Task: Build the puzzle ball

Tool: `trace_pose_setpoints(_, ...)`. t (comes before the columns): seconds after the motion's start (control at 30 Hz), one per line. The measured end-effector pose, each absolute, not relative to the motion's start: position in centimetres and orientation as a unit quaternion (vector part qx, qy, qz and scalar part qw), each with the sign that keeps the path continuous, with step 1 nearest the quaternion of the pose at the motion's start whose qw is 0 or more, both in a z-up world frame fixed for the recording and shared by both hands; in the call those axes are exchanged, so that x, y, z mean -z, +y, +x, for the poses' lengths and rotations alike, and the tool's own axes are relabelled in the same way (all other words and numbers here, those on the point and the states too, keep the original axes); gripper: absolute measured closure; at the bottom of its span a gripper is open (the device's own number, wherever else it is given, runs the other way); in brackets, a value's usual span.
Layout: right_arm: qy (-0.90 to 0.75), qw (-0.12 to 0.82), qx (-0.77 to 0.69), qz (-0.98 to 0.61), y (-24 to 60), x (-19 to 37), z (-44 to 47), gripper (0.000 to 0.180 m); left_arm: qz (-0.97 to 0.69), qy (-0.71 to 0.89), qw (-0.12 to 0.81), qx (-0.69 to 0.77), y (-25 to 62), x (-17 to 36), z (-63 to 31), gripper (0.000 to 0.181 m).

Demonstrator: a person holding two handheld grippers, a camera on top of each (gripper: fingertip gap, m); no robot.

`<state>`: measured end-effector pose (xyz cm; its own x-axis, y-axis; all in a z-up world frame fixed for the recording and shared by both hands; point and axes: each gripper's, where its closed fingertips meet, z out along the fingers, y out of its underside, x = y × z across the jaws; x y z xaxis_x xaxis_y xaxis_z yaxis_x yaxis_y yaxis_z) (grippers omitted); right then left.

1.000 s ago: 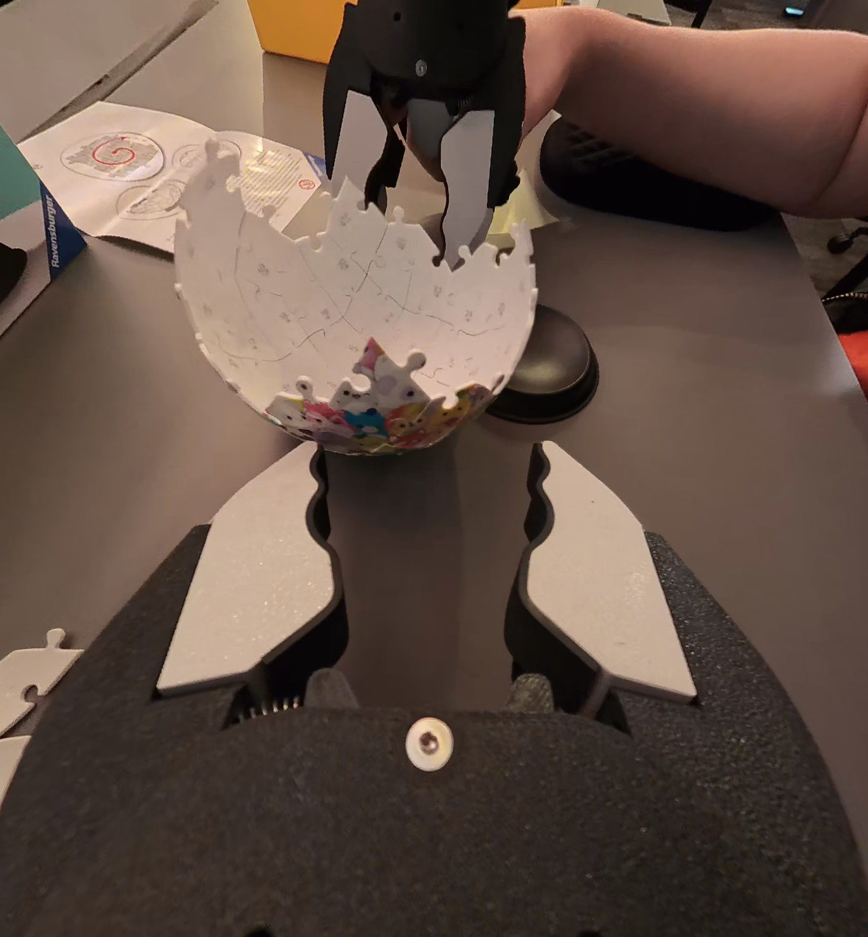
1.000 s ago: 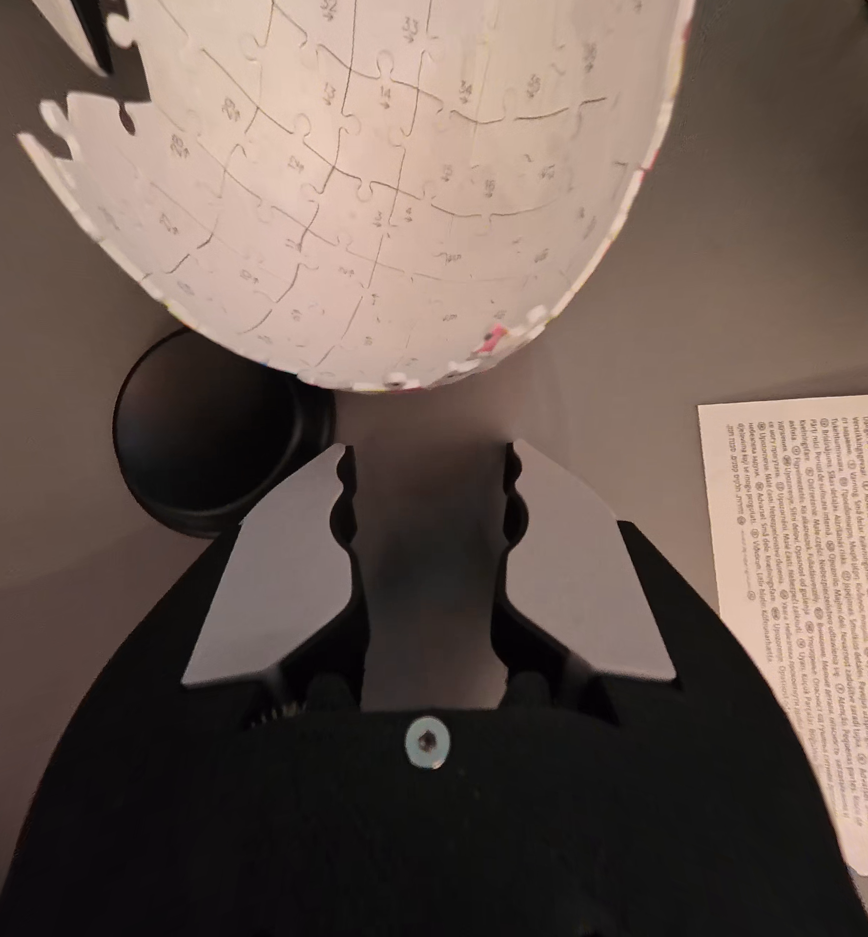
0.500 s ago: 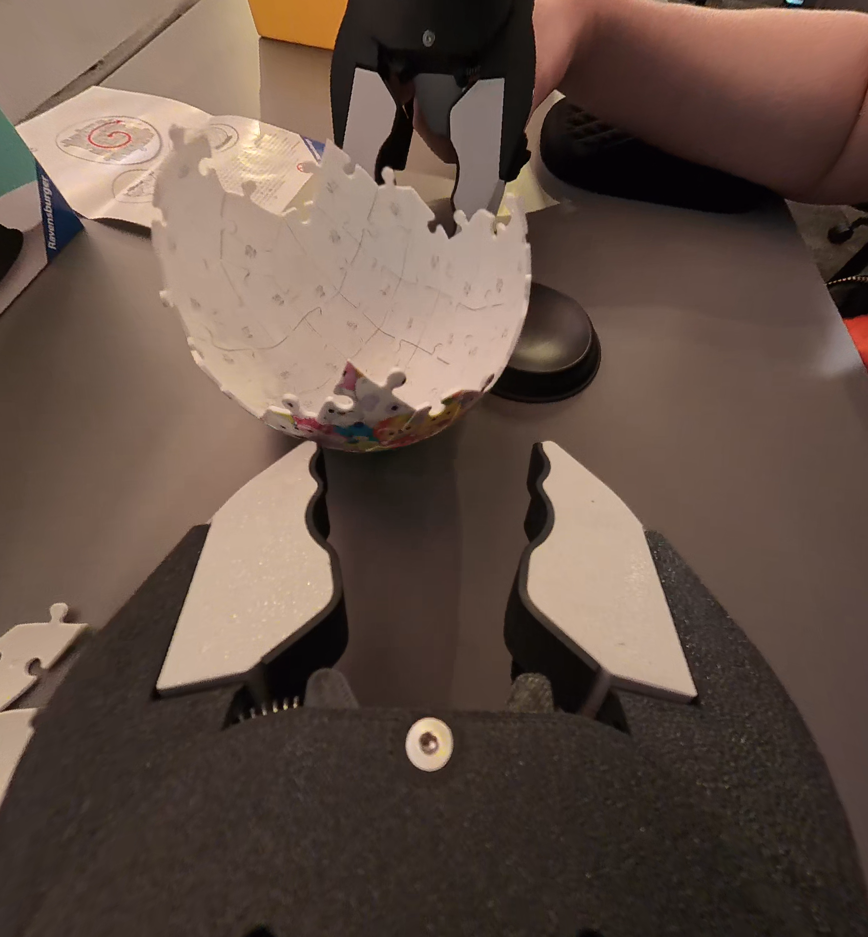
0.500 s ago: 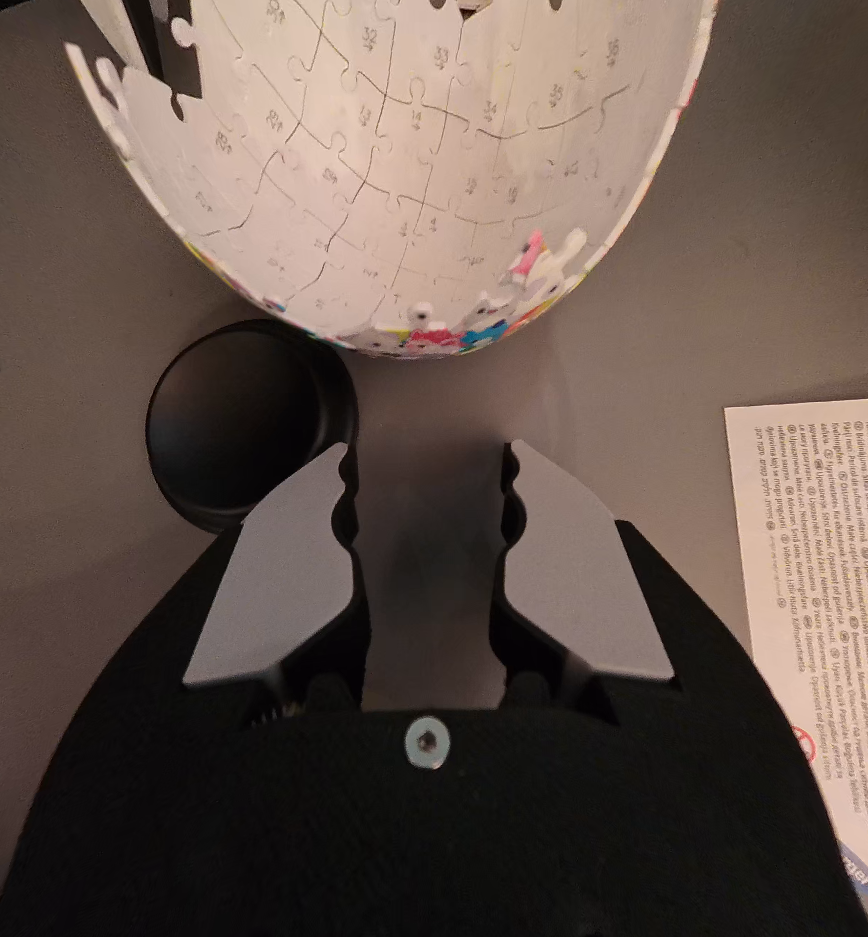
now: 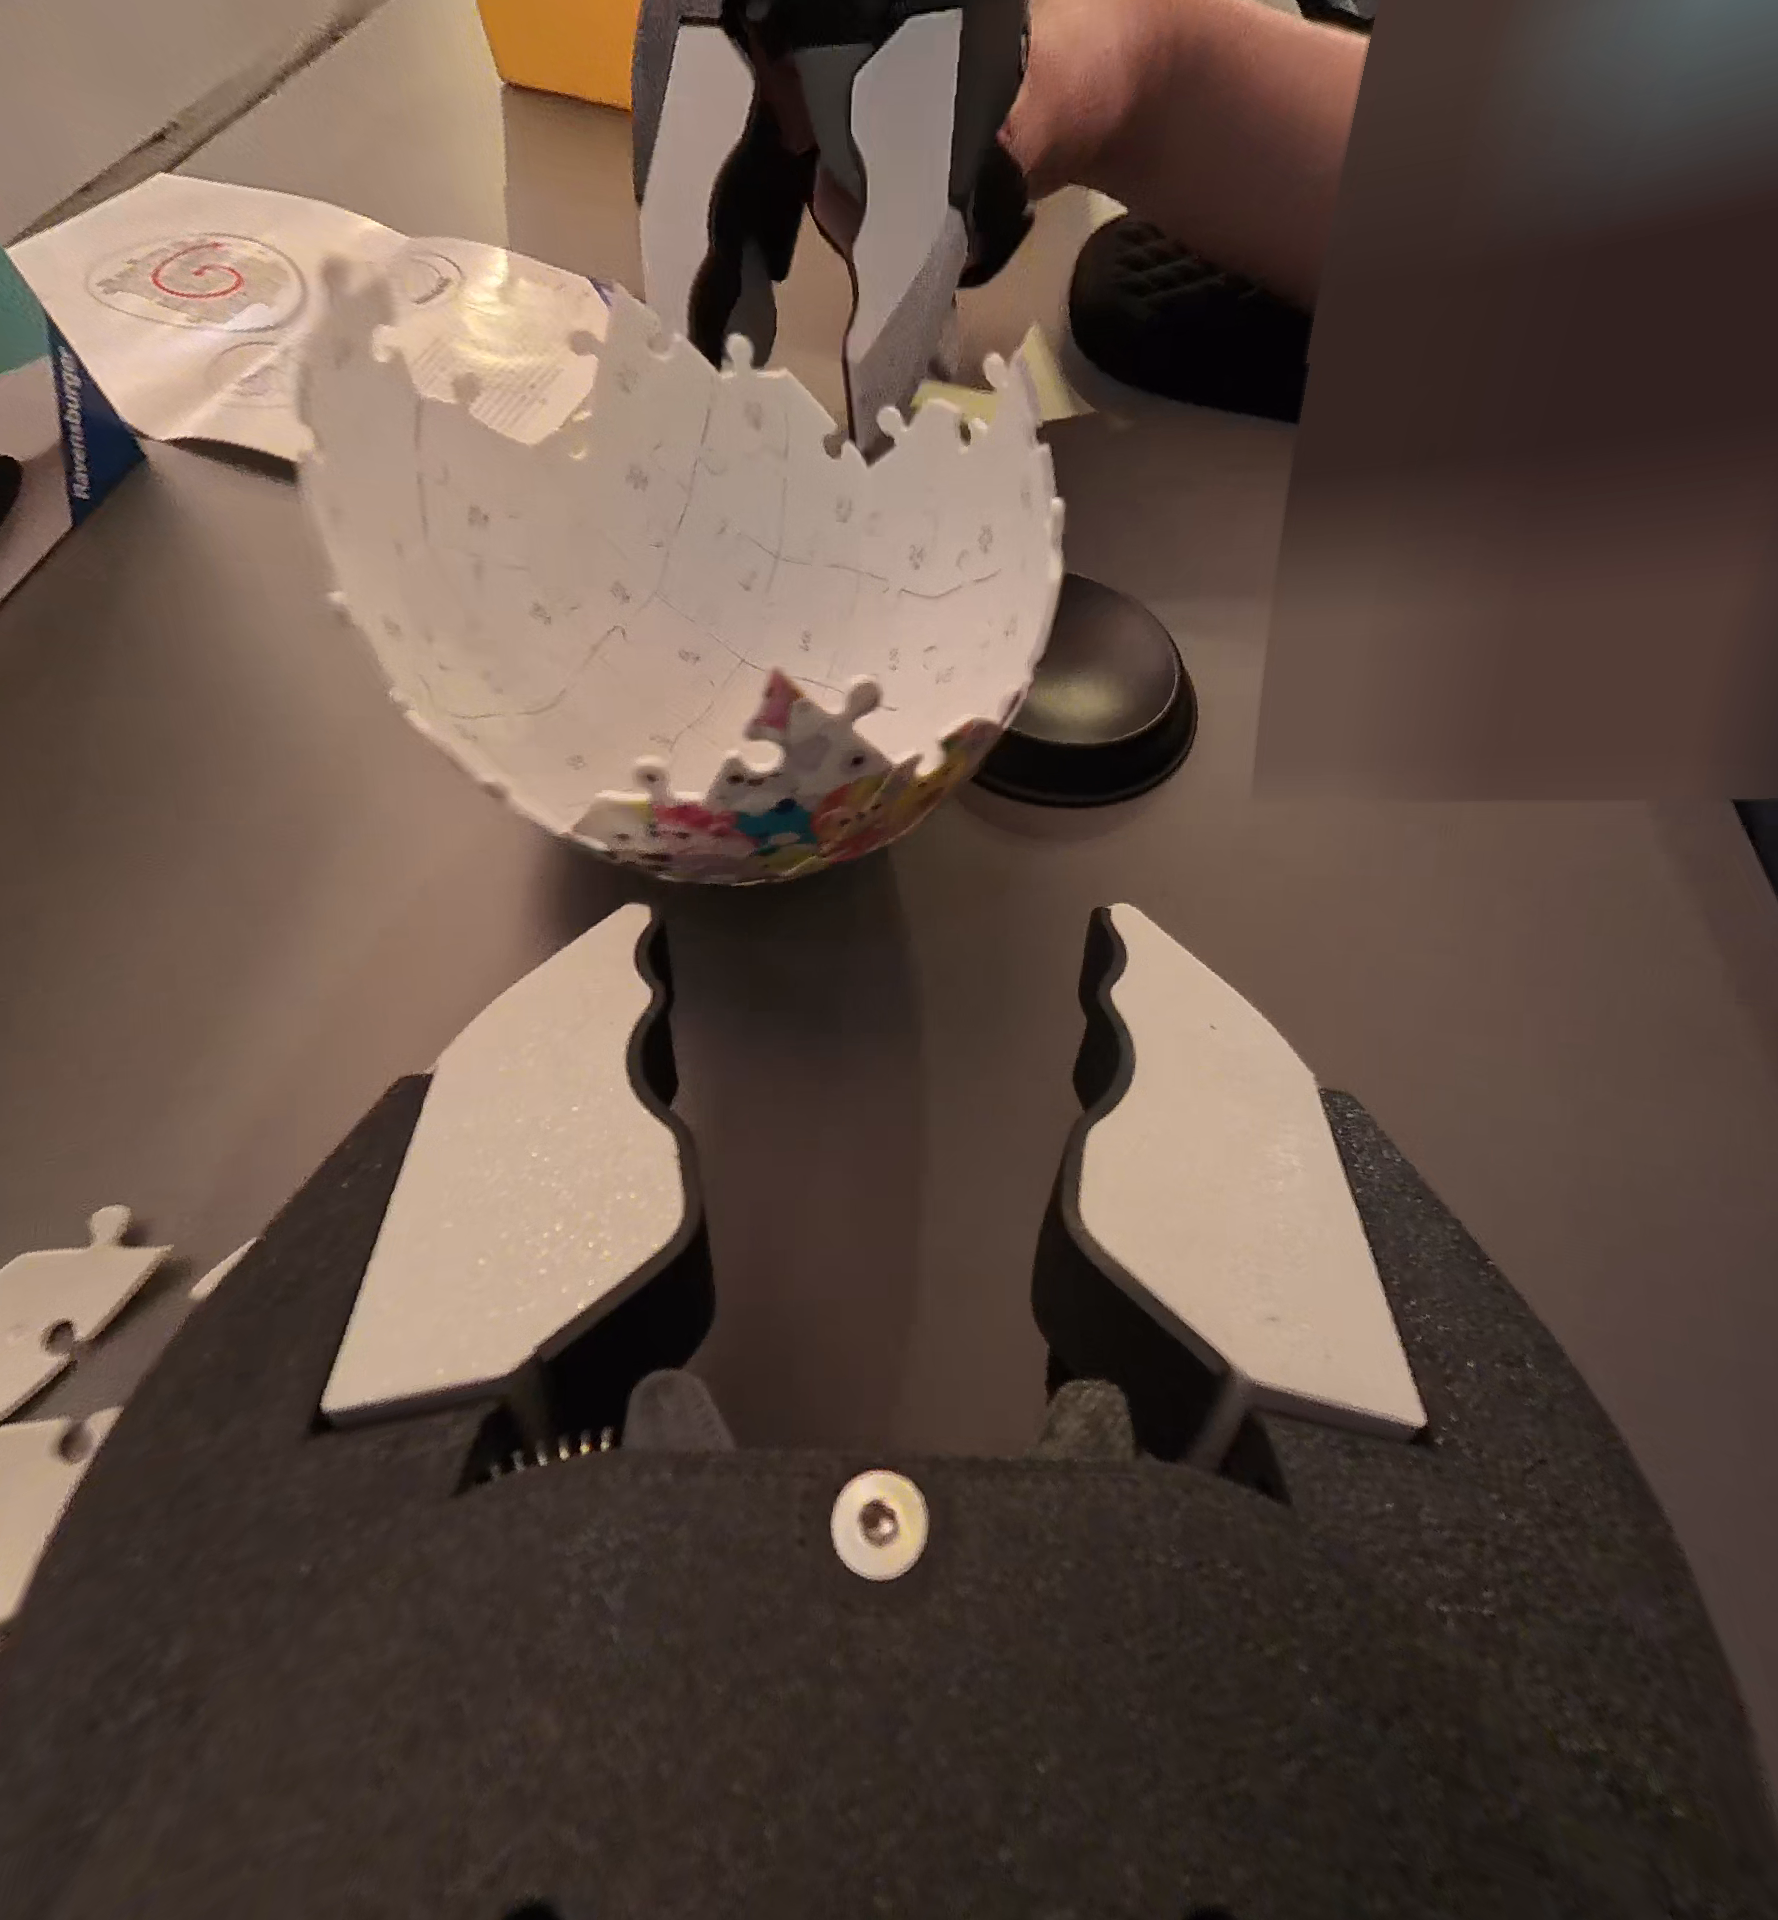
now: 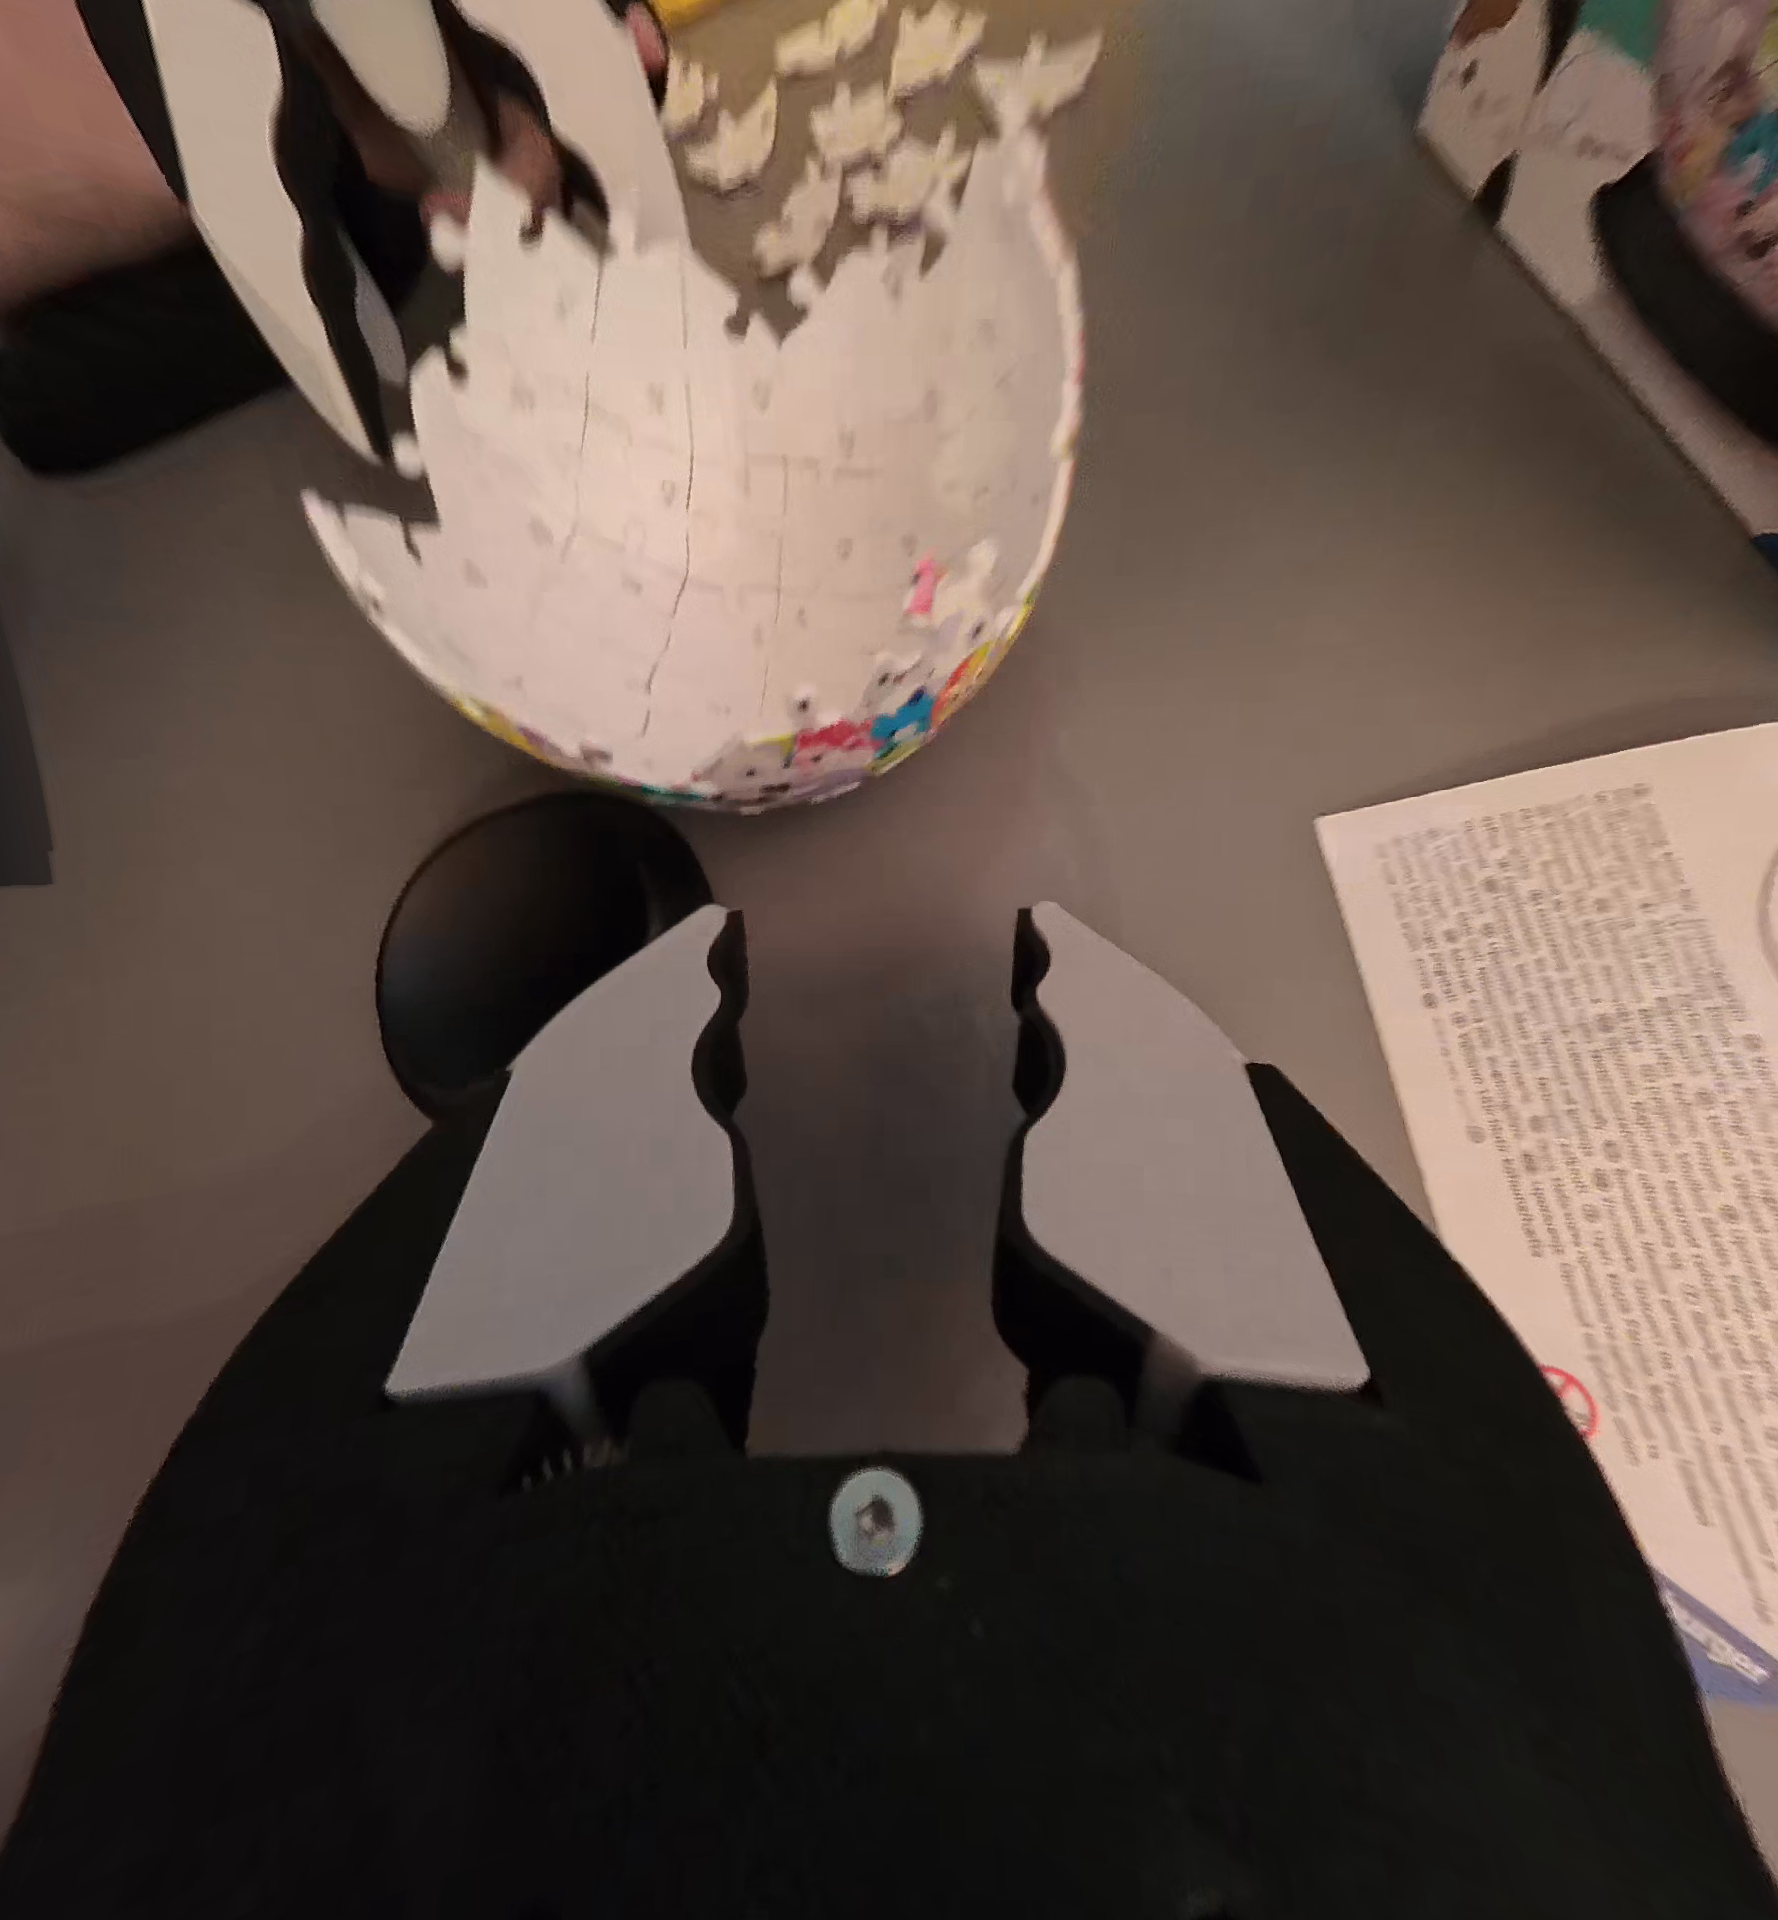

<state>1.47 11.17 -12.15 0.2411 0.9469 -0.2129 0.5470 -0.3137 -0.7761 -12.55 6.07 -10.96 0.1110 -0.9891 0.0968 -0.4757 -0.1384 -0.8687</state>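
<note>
- Centrally, the half-built puzzle ball (image 5: 677,582) sits on the grey tabletop (image 5: 158,810) as an open white shell, its colourful printed side showing only along the low near rim; nothing lies inside it.
- Just beside the shell, on its right in the left wrist view, stands a round black stand (image 5: 1093,717), apart from the ball and carrying nothing.
- Left tongs (image 5: 869,920): both fingers spread wide with only bare tabletop between them, just short of the shell's near rim and gripping nothing.
- Right tongs (image 6: 869,920): likewise parted and empty, with the shell just ahead of them on its opposite side and the black stand under their left finger.
- From the left wrist view the right tongs hang over the shell's far rim, fingers pointing down; whether they touch the rim cannot be told.
- Loose white puzzle pieces (image 5: 23,1340) lie flat by the left tongs; more are scattered beyond the shell in the blurred right wrist view.
- An instruction sheet (image 6: 1633,1143) and the puzzle box (image 6: 1695,208) rest near the tabletop's edges.
</note>
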Motion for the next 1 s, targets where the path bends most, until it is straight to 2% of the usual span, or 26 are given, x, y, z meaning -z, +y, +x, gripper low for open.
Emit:
trace_pose_setpoints(0.27,-0.396,0.428,-0.412,-0.7,15.2,4.7,1.0,0.14,-0.673,0.443,0.384,0.45,9.2,7.5,-13.9,0.105)
trace_pose_setpoints(0.37,-0.406,0.372,-0.442,-0.708,15.0,3.1,-0.5,0.139,-0.671,0.414,0.377,0.487,9.7,7.1,-13.9,0.111)
trace_pose_setpoints(0.67,-0.536,0.234,-0.278,-0.762,16.6,7.7,-4.3,0.133,-0.681,0.422,0.316,0.509,8.6,9.0,-11.5,0.114)
trace_pose_setpoints(0.8,-0.57,0.196,-0.26,-0.754,16.3,9.0,-5.4,0.145,-0.679,0.432,0.312,0.505,8.4,9.3,-11.1,0.116)
trace_pose_setpoints(1.0,-0.591,0.165,-0.235,-0.754,16.8,9.8,-5.2,0.151,-0.674,0.436,0.314,0.507,8.2,9.1,-10.8,0.118)
